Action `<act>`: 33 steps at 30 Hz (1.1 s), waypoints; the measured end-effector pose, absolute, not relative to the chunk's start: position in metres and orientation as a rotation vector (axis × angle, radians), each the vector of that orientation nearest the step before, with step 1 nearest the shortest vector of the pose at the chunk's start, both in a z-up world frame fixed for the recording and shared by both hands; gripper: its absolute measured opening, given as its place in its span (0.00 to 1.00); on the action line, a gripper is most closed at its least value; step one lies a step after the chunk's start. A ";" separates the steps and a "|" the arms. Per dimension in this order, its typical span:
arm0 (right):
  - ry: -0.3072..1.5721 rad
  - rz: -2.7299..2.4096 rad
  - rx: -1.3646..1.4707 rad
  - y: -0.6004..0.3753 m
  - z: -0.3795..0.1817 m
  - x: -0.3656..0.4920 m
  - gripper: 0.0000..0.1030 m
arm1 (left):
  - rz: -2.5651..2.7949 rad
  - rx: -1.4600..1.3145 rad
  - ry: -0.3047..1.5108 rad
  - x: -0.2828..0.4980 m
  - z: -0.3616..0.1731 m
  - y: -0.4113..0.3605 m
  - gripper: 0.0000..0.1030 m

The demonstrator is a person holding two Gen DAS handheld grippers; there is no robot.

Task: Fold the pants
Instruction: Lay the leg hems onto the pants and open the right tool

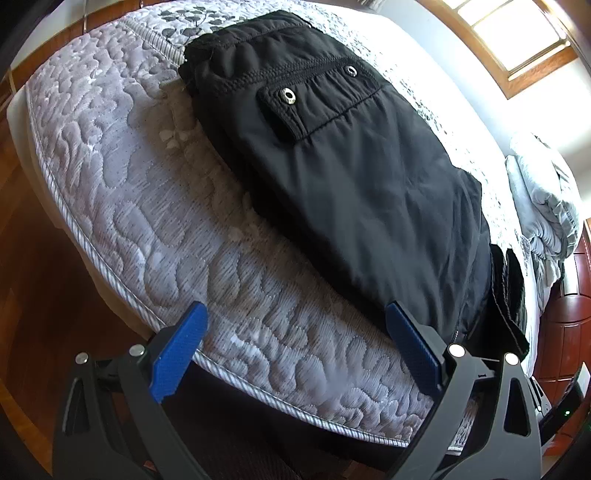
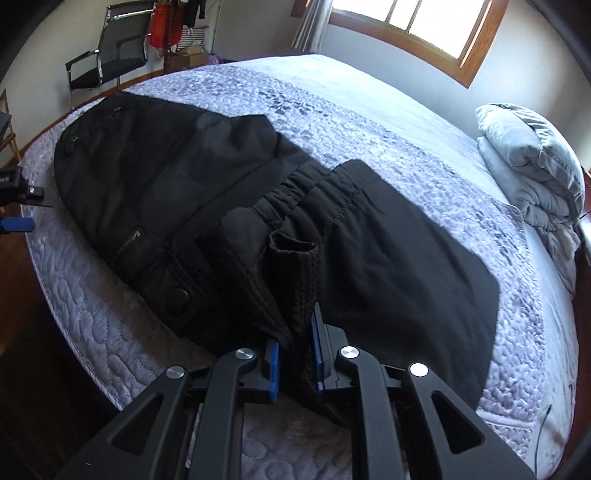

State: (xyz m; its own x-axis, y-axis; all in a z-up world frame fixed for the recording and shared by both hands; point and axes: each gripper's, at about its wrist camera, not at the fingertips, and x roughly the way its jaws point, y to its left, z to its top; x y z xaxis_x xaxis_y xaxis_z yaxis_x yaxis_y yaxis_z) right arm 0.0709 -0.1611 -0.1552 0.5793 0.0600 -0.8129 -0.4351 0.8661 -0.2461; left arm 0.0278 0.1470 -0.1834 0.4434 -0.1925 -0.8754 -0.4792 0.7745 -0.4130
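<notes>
Black padded pants (image 1: 351, 177) lie on the quilted grey mattress (image 1: 122, 177), partly folded, a snap pocket facing up. My left gripper (image 1: 295, 332) is open and empty at the mattress's near edge, its right pad (image 1: 413, 347) touching or just beside the pants' edge. In the right wrist view the pants (image 2: 192, 184) stretch from the far left to the near right. My right gripper (image 2: 295, 350) is shut on a bunched black fold of the pants at the near edge. The left gripper's tip (image 2: 18, 223) shows at the far left of that view.
A folded grey blanket (image 2: 532, 166) sits on the bed at the right. A black chair (image 2: 110, 55) and hanging clothes stand by the far wall. A window (image 2: 424, 26) is behind the bed. Wooden floor (image 1: 33, 258) lies beside the mattress.
</notes>
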 end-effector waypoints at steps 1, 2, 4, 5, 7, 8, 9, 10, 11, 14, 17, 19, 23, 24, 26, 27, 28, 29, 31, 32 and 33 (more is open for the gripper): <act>0.912 0.304 -0.461 -0.159 -0.157 0.070 0.13 | 0.197 -0.697 1.122 0.028 -0.184 0.146 0.94; 0.911 0.306 -0.471 -0.158 -0.160 0.070 0.13 | 0.196 -0.697 1.122 0.028 -0.185 0.145 0.94; 0.922 0.307 -0.458 -0.159 -0.165 0.072 0.14 | 0.198 -0.696 1.122 0.027 -0.184 0.141 0.94; 0.930 0.308 -0.445 -0.160 -0.167 0.073 0.15 | 0.199 -0.697 1.123 0.027 -0.185 0.140 0.94; 0.943 0.315 -0.410 -0.166 -0.168 0.077 0.16 | 0.196 -0.700 1.125 0.028 -0.185 0.140 0.94; 0.947 0.330 -0.393 -0.169 -0.167 0.077 0.18 | 0.195 -0.700 1.126 0.028 -0.185 0.140 0.94; 0.951 0.341 -0.383 -0.170 -0.168 0.077 0.23 | 0.193 -0.698 1.126 0.027 -0.186 0.138 0.94; 0.956 0.356 -0.366 -0.171 -0.166 0.076 0.30 | 0.193 -0.698 1.126 0.028 -0.186 0.139 0.94; 0.967 0.391 -0.330 -0.175 -0.163 0.075 0.36 | 0.194 -0.698 1.127 0.029 -0.186 0.139 0.94; 1.004 0.513 -0.169 -0.185 -0.153 0.067 0.61 | 0.193 -0.703 1.129 0.028 -0.187 0.142 0.94; 1.000 0.567 -0.038 -0.196 -0.140 0.061 0.60 | 0.196 -0.709 1.134 0.028 -0.189 0.143 0.94; 0.976 0.528 -0.009 -0.202 -0.131 0.059 0.60 | 0.197 -0.711 1.135 0.028 -0.190 0.143 0.94; 0.953 0.469 -0.096 -0.196 -0.125 0.061 0.59 | 0.187 -0.718 1.142 0.028 -0.191 0.140 0.94; 0.949 0.459 -0.126 -0.193 -0.127 0.062 0.55 | 0.182 -0.717 1.141 0.028 -0.191 0.139 0.94; 0.950 0.440 -0.196 -0.186 -0.132 0.064 0.49 | 0.180 -0.708 1.140 0.028 -0.190 0.137 0.94; 0.955 0.436 -0.211 -0.185 -0.135 0.070 0.45 | 0.181 -0.705 1.140 0.028 -0.190 0.137 0.94; 0.962 0.423 -0.224 -0.184 -0.138 0.072 0.38 | 0.181 -0.708 1.141 0.028 -0.190 0.137 0.94; 0.973 0.417 -0.226 -0.184 -0.141 0.073 0.38 | 0.182 -0.712 1.141 0.028 -0.190 0.137 0.94; 0.989 0.436 -0.210 -0.186 -0.146 0.076 0.19 | 0.188 -0.723 1.141 0.028 -0.190 0.139 0.94; 1.002 0.449 -0.201 -0.185 -0.148 0.078 0.13 | 0.192 -0.725 1.140 0.027 -0.190 0.141 0.94; 1.008 0.455 -0.192 -0.185 -0.149 0.079 0.07 | 0.195 -0.727 1.139 0.027 -0.190 0.142 0.94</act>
State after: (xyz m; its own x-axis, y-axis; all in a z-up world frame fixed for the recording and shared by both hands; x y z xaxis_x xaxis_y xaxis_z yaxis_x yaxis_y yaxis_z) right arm 0.0792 -0.1847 -0.1486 0.4500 0.2782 -0.8486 -0.4518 0.8906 0.0523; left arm 0.0271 0.1421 -0.1902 0.4300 -0.2139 -0.8771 -0.4934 0.7579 -0.4267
